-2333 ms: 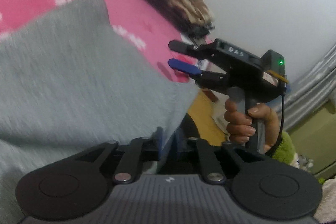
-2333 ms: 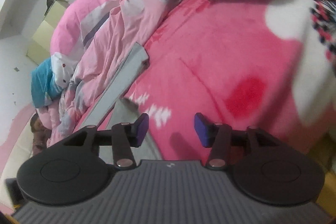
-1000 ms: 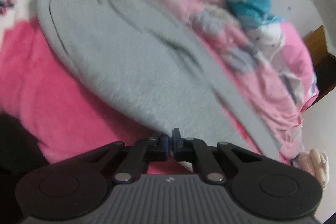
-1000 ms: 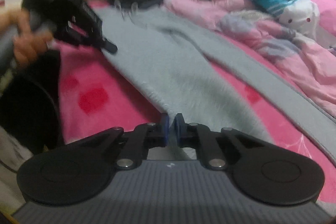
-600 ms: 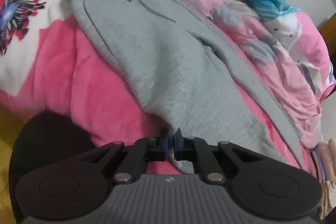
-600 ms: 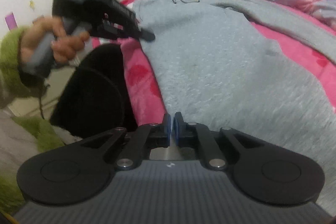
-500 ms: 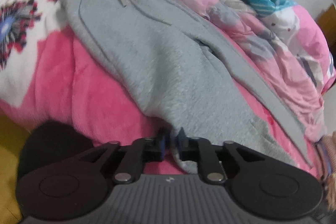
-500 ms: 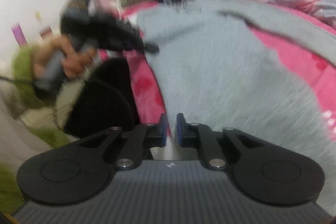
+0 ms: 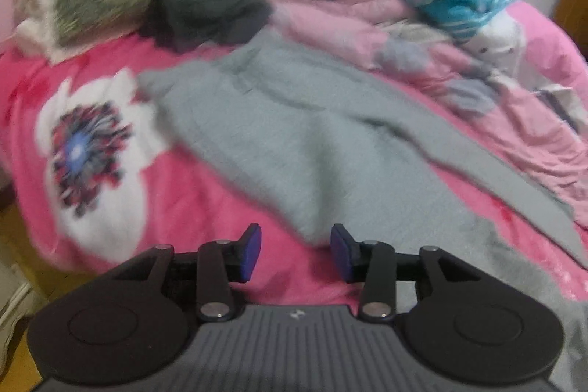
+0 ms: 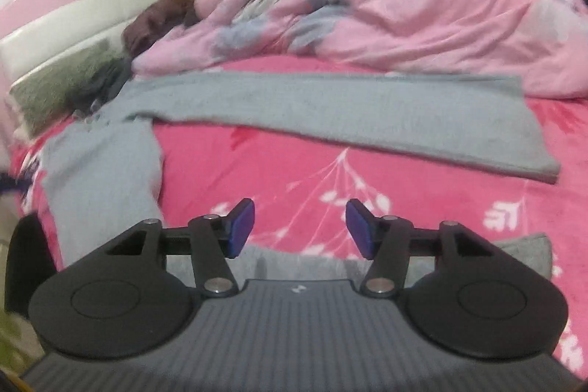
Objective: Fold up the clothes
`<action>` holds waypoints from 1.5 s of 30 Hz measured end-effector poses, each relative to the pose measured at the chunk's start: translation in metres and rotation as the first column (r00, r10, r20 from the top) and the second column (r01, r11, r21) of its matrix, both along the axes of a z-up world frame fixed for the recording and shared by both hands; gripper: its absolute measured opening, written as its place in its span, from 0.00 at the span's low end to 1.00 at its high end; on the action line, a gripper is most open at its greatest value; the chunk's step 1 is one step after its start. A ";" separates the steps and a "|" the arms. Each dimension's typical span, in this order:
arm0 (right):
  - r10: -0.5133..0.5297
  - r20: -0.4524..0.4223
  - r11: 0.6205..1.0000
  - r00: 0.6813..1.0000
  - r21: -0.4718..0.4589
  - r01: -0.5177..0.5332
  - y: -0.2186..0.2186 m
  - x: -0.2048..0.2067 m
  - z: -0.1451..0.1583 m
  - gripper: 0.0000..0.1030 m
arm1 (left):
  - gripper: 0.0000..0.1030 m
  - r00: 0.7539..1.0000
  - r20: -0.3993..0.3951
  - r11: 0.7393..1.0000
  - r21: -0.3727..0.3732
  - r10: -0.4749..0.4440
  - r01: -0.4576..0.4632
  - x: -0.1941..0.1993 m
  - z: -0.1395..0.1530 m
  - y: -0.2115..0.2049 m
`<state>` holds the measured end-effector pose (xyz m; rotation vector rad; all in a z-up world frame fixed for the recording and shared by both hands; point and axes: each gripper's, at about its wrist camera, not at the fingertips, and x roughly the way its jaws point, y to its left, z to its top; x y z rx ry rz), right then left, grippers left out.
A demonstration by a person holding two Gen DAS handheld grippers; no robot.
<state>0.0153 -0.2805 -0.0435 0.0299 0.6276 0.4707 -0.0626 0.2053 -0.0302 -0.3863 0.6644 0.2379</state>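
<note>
My left gripper (image 9: 296,252) has just been opening, and its blue pads have a small gap with nothing between them, only the pink blanket (image 9: 205,208) below. The grey pants (image 9: 312,135) lie spread flat on that blanket, just past the pads. My right gripper (image 10: 299,232) has just been opening too, wider than the left, and it holds nothing. One grey pant leg (image 10: 349,109) lies stretched out across the bed beyond it, beside the pink quilt (image 10: 422,17).
</note>
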 end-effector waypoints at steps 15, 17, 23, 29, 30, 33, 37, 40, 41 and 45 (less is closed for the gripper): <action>0.356 -0.016 0.831 0.934 -0.451 -0.324 0.074 -0.017 -0.016 0.09 | 0.50 0.769 -0.018 0.768 -0.074 -0.639 0.636 0.100 -0.023 -0.202; 0.341 0.069 0.822 0.937 -0.505 -0.262 0.072 -0.018 -0.006 0.09 | 0.49 0.748 0.003 0.744 -0.099 -0.663 0.660 0.103 -0.023 -0.214; 0.263 0.333 0.823 0.905 -0.567 -0.030 0.064 -0.037 0.029 0.09 | 0.51 0.730 0.057 0.732 0.013 -0.681 0.682 0.103 -0.013 -0.234; 0.339 0.193 0.795 0.921 -0.582 -0.170 0.078 -0.097 -0.022 0.11 | 0.50 0.744 -0.044 0.745 -0.021 -0.667 0.666 0.104 -0.039 -0.232; 0.344 0.166 0.784 0.924 -0.592 -0.186 0.084 -0.105 -0.037 0.13 | 0.50 0.750 -0.052 0.751 -0.027 -0.660 0.659 0.103 -0.043 -0.230; 0.335 0.199 0.769 0.921 -0.622 -0.146 0.093 -0.122 -0.047 0.21 | 0.50 0.758 -0.047 0.760 -0.038 -0.650 0.649 0.101 -0.050 -0.224; 0.258 0.155 0.896 0.954 -0.407 -0.177 0.071 -0.106 -0.009 0.30 | 0.51 0.753 -0.044 0.754 -0.004 -0.656 0.657 0.097 -0.051 -0.225; 0.211 0.108 0.971 0.972 -0.134 -0.196 0.043 -0.086 0.020 0.35 | 0.51 0.752 -0.035 0.751 0.021 -0.659 0.660 0.094 -0.053 -0.227; 0.202 0.095 0.979 0.975 -0.048 -0.198 0.037 -0.078 0.027 0.41 | 0.51 0.751 -0.029 0.751 0.026 -0.660 0.660 0.094 -0.054 -0.227; 0.176 -0.014 0.975 0.984 0.139 -0.173 0.034 -0.031 0.033 0.42 | 0.51 0.746 -0.005 0.746 0.027 -0.666 0.665 0.090 -0.057 -0.224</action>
